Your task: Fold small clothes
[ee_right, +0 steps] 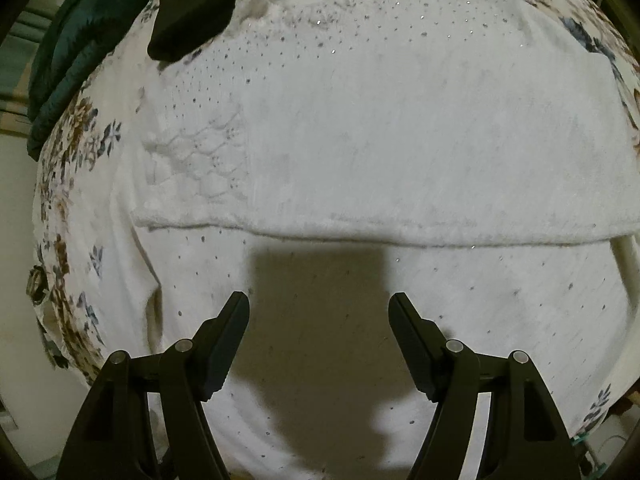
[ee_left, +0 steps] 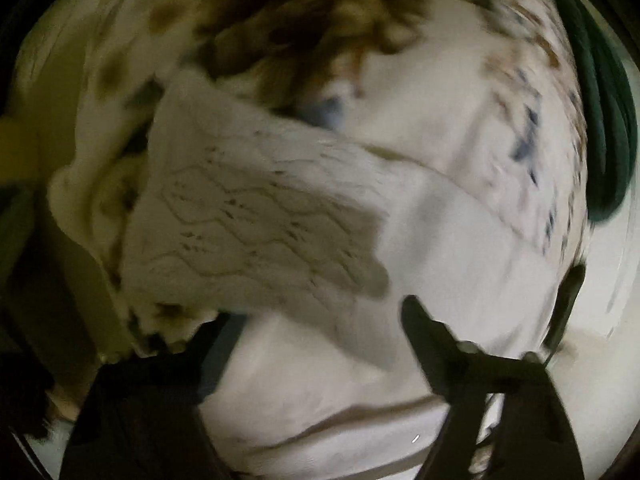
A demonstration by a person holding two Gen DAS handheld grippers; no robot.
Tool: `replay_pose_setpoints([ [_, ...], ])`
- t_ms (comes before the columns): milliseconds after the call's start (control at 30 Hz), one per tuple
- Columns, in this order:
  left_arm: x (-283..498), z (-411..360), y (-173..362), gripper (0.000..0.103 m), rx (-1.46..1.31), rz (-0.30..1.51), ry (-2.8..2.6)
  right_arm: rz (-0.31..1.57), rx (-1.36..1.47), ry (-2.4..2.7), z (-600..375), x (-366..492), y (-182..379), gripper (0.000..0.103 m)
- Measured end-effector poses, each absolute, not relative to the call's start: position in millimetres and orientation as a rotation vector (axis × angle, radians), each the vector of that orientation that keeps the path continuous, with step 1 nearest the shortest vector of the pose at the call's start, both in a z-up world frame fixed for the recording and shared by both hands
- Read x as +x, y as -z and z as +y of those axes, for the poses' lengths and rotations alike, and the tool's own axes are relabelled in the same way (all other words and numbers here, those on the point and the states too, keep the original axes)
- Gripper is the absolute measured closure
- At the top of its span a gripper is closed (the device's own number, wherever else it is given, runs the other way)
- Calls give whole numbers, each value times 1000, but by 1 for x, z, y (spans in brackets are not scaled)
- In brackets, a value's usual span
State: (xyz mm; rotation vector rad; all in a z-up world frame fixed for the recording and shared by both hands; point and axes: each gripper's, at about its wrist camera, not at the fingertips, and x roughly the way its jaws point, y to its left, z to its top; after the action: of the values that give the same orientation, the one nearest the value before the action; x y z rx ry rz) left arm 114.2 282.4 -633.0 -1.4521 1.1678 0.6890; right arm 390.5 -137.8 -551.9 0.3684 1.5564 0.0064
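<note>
The white knitted garment with small holes and tiny shiny dots [ee_right: 400, 128] lies spread on a floral bedsheet with brown and blue flowers [ee_right: 60, 208]. One layer is already folded over; its thick folded edge [ee_right: 360, 236] runs across the middle of the right wrist view.

The right gripper [ee_right: 319, 312] hovers above the lower layer of the garment with its jaws wide apart and nothing between them; its shadow falls on the cloth. In the left wrist view the picture is blurred. The left gripper [ee_left: 316, 320] also has its fingers spread, and a lacy flap of the white garment [ee_left: 260, 216] appears near the left finger (whether that finger touches or pinches it, I cannot tell).

The risks, as I judge them:
- The knit is soft and full of holes, so a fingertip can catch in the lace and pull the pattern out of shape.
- If a gripper closes too deep, it may take the bedsheet together with the garment, and the fold will drag the sheet.
- If only the top layer is taken, the layers can slide apart and the fold becomes crooked.
- The dark green quilted cloth [ee_right: 72, 52] at the edge of the bed is well apart and seems no obstacle.
</note>
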Motion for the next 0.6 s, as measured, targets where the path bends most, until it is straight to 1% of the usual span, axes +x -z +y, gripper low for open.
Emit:
replay_pose_setpoints([
  [33,111,284,634,37,-1483,1128,-717,1558,359,-5,-136,390,552,29],
  [67,108,285,632,44,-1501,1083,-747,1555,352,-6,-134,389,552,29],
  [100,106,286,630,64,-1501,1062,-770,1550,340,-7,-132,389,551,29],
  [133,106,287,628,76,-1496,1054,-794,1545,320,-6,-129,389,550,29],
  [167,105,289,626,91,-1499,1036,-804,1540,301,-2,-128,388,548,29],
  [233,105,293,620,94,-1492,1015,-812,1528,267,7,-126,388,544,29],
  [367,126,301,579,95,-1285,1016,-817,1503,164,37,-126,389,533,29],
  [400,133,301,567,95,-1224,1020,-817,1500,139,50,-127,389,530,28],
  [433,144,299,550,95,-1148,1020,-809,1499,123,74,-132,389,528,21],
  [500,163,294,523,95,-1007,1022,-794,1486,122,128,-146,391,524,13],
  [600,200,289,488,95,-809,1005,-746,1470,133,195,-171,397,521,13],
])
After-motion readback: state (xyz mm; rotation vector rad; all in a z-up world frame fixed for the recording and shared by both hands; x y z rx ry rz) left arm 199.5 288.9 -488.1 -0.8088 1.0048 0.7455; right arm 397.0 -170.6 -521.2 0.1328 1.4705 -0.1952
